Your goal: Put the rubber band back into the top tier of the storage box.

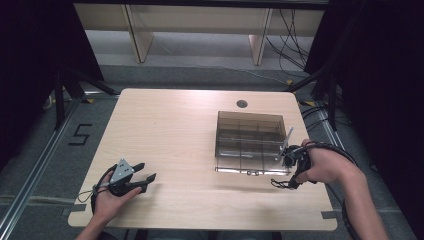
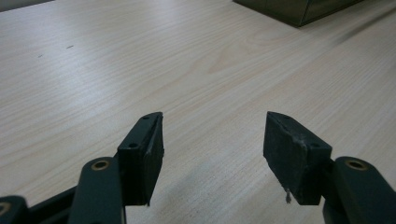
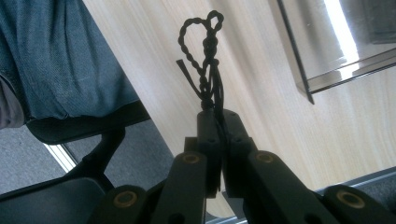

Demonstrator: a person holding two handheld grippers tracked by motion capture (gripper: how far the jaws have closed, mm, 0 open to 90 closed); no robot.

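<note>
Right gripper [image 3: 218, 122] clamped braided black cord [image 3: 205, 56] beside compartment box [image 1: 250, 135], ready for stowing; left gripper [image 2: 212, 140] idled wide.

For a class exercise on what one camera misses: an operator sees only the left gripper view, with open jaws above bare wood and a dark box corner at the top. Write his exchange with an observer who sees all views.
Operator: What is that dark corner?
Observer: A smoky clear organiser box with compartments, on the table's right half.
Operator: Where is the right gripper?
Observer: By the box's right front corner, in the person's hand.
Operator: Is it holding anything?
Observer: Yes, its jaws are shut on a black braided cord with loops.
</note>
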